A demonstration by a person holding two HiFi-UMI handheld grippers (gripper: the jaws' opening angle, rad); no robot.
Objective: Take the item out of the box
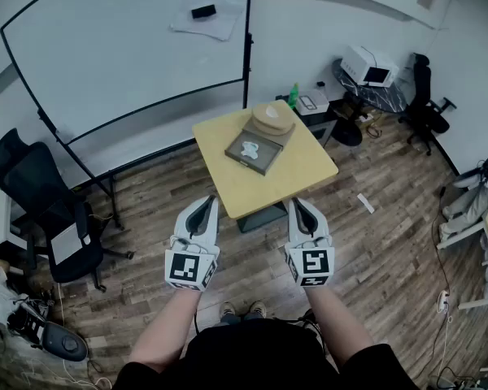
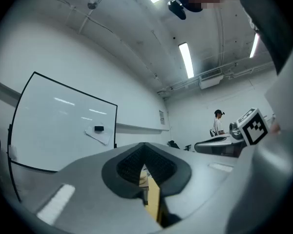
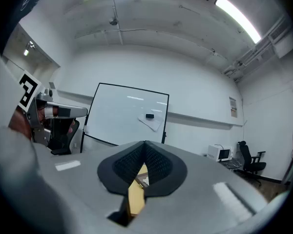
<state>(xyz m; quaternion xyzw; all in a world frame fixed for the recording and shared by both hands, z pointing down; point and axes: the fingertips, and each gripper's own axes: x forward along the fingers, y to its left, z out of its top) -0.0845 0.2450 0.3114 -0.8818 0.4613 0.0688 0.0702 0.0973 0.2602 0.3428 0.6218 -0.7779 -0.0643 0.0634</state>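
A flat open box (image 1: pixel 259 154) lies on the small yellow table (image 1: pixel 297 173), with a white item (image 1: pixel 250 147) inside it. A round tan piece (image 1: pixel 273 117) rests at the box's far edge. My left gripper (image 1: pixel 206 205) and right gripper (image 1: pixel 298 206) are held side by side over the floor, short of the table's near edge, both shut and empty. In the left gripper view the pads (image 2: pixel 132 162) meet, with a sliver of table (image 2: pixel 153 199) showing below them. The right gripper view shows the same: pads (image 3: pixel 158 165) together, table sliver (image 3: pixel 136 196) between.
A large whiteboard (image 1: pixel 122 47) stands behind the table. A black office chair (image 1: pixel 45 210) is at the left. A green bottle (image 1: pixel 293 95), a microwave (image 1: pixel 370 66) and another chair (image 1: pixel 423 100) are at the back right. A person (image 2: pixel 218 123) stands far off.
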